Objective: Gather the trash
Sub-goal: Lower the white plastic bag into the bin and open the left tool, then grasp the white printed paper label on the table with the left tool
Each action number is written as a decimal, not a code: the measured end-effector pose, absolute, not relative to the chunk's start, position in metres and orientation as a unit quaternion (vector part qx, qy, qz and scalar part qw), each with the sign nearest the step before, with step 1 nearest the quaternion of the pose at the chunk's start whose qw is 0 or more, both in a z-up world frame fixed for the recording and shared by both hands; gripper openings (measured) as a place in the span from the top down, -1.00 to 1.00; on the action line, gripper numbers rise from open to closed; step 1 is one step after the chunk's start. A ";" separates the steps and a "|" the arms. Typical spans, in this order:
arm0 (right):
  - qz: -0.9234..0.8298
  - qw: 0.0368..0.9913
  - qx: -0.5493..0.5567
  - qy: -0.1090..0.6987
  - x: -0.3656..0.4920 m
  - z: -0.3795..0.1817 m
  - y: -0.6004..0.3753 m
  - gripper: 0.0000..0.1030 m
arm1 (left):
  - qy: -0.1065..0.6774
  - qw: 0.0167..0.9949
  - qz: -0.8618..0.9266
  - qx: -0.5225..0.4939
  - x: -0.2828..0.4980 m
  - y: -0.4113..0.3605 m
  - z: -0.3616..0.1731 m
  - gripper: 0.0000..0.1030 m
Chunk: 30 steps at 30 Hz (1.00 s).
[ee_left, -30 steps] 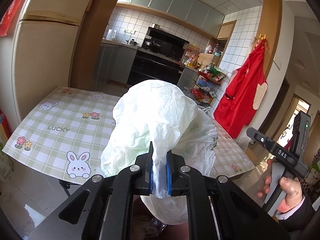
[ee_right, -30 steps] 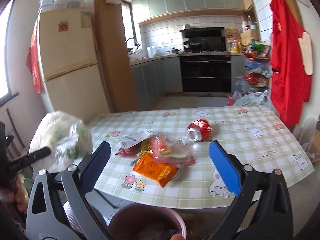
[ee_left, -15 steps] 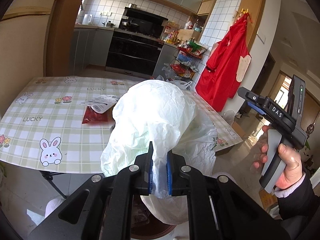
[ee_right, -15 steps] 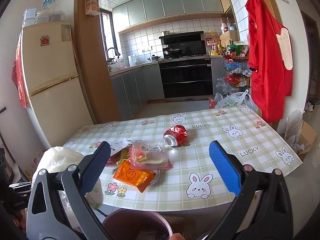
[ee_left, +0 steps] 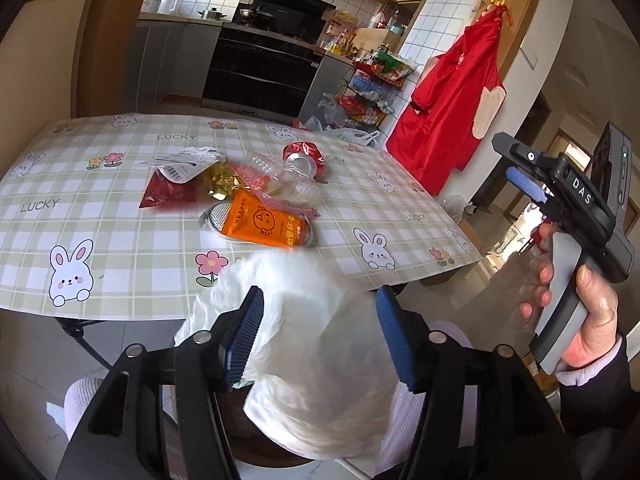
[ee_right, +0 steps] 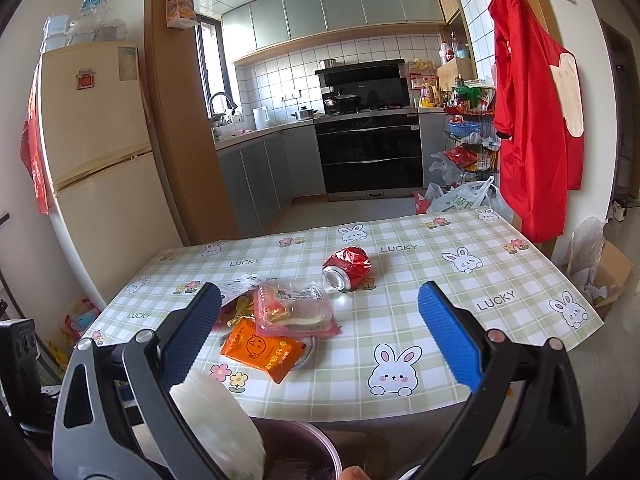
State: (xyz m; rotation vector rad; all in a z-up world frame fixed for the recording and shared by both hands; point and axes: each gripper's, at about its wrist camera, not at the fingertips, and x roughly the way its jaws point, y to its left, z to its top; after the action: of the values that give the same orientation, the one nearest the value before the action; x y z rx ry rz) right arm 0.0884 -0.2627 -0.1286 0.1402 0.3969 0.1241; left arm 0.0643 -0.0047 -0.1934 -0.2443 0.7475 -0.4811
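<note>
My left gripper (ee_left: pixel 320 332) is open; a crumpled white plastic bag (ee_left: pixel 316 356) hangs blurred between and below its fingers, over a dark bin (ee_left: pixel 256 436). The bag (ee_right: pixel 224 428) and bin rim (ee_right: pixel 316 440) also show in the right wrist view. My right gripper (ee_right: pixel 316 336) is open and empty near the table's front edge; it shows in the left wrist view (ee_left: pixel 560 200). On the checked tablecloth (ee_right: pixel 440 320) lie an orange packet (ee_right: pixel 264 352), a clear food box (ee_right: pixel 296 308), a crushed red can (ee_right: pixel 348 268) and wrappers (ee_left: pixel 180 176).
A fridge (ee_right: pixel 100 184) stands left of the table. Kitchen counters and an oven (ee_right: pixel 368 156) are behind it. A red apron (ee_right: pixel 532 112) hangs at the right by a wire rack (ee_right: pixel 468 148). A cardboard box (ee_right: pixel 604 276) sits on the floor at the right.
My left gripper was shut on the white bag; now it has opened and the bag is dropping toward the bin. The view has tilted down to the table. My right gripper stayed open.
</note>
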 end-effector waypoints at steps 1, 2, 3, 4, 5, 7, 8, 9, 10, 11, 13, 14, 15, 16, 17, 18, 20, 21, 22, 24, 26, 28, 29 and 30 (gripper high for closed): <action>0.062 0.976 0.070 0.197 0.088 -0.129 -0.263 -0.89 | 0.358 0.897 -0.228 -0.122 0.065 -0.001 -0.192 -0.20; 0.062 0.976 0.070 0.198 0.088 -0.129 -0.263 -0.89 | 0.355 0.899 -0.224 -0.124 0.065 0.001 -0.190 -0.28; 0.062 0.975 0.071 0.199 0.089 -0.129 -0.262 -0.89 | 0.352 0.901 -0.219 -0.127 0.065 0.005 -0.188 -0.33; 0.064 0.975 0.071 0.200 0.089 -0.129 -0.262 -0.89 | 0.350 0.903 -0.214 -0.129 0.066 0.008 -0.187 -0.35; 0.064 0.975 0.072 0.200 0.089 -0.129 -0.262 -0.89 | 0.348 0.905 -0.208 -0.131 0.066 0.013 -0.186 -0.38; 0.065 0.975 0.071 0.201 0.088 -0.130 -0.261 -0.89 | 0.344 0.908 -0.196 -0.136 0.066 0.019 -0.183 -0.40; 0.065 0.975 0.070 0.201 0.088 -0.130 -0.261 -0.89 | 0.343 0.909 -0.190 -0.139 0.066 0.023 -0.183 -0.41; 0.064 0.975 0.070 0.201 0.088 -0.130 -0.261 -0.89 | 0.343 0.910 -0.184 -0.142 0.066 0.027 -0.183 -0.41; 0.064 0.975 0.070 0.201 0.089 -0.130 -0.260 -0.89 | 0.342 0.911 -0.179 -0.144 0.066 0.030 -0.183 -0.41; 0.064 0.975 0.070 0.202 0.089 -0.130 -0.260 -0.89 | 0.342 0.912 -0.173 -0.147 0.066 0.034 -0.184 -0.41; 0.063 0.975 0.070 0.202 0.089 -0.131 -0.260 -0.89 | 0.341 0.913 -0.166 -0.150 0.066 0.040 -0.184 -0.41; 0.063 0.974 0.070 0.204 0.090 -0.132 -0.260 -0.89 | 0.339 0.914 -0.164 -0.151 0.067 0.042 -0.184 -0.41; 0.062 0.974 0.070 0.206 0.090 -0.134 -0.260 -0.89 | 0.338 0.915 -0.161 -0.151 0.067 0.044 -0.185 -0.41; 0.061 0.974 0.069 0.209 0.091 -0.136 -0.260 -0.89 | 0.339 0.915 -0.156 -0.151 0.067 0.046 -0.185 -0.41; 0.061 0.973 0.069 0.212 0.092 -0.138 -0.260 -0.89 | 0.339 0.916 -0.152 -0.151 0.067 0.047 -0.186 -0.41; 0.060 0.972 0.070 0.216 0.093 -0.141 -0.261 -0.89 | 0.341 0.916 -0.150 -0.150 0.068 0.049 -0.187 -0.41; 0.058 0.971 0.069 0.223 0.096 -0.146 -0.261 -0.89 | 0.345 0.916 -0.144 -0.148 0.072 0.052 -0.190 -0.41; 0.057 0.970 0.069 0.227 0.098 -0.149 -0.261 -0.89 | 0.349 0.914 -0.140 -0.151 0.075 0.054 -0.192 -0.41; 0.057 0.969 0.069 0.230 0.101 -0.152 -0.261 -0.89 | 0.353 0.912 -0.138 -0.159 0.080 0.058 -0.194 -0.41; 0.055 0.967 0.069 0.237 0.105 -0.159 -0.262 -0.89 | 0.360 0.905 -0.135 -0.182 0.091 0.066 -0.198 -0.37; 0.057 0.965 0.067 0.247 0.111 -0.166 -0.260 -0.89 | 0.362 0.900 -0.131 -0.205 0.105 0.075 -0.200 -0.30; 0.054 0.963 0.065 0.258 0.118 -0.175 -0.261 -0.89 | 0.363 0.896 -0.125 -0.223 0.121 0.081 -0.203 -0.19; 0.050 0.961 0.065 0.264 0.123 -0.181 -0.262 -0.89 | 0.365 0.893 -0.122 -0.234 0.132 0.083 -0.206 -0.15; 0.048 0.959 0.067 0.271 0.127 -0.186 -0.263 -0.89 | 0.369 0.888 -0.122 -0.246 0.143 0.085 -0.209 -0.11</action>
State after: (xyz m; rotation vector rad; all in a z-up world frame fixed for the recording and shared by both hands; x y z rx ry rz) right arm 0.1274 -0.2631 -0.1864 0.1350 0.5500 0.0974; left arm 0.1427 0.0854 -0.2091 -0.5111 0.7662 -0.2530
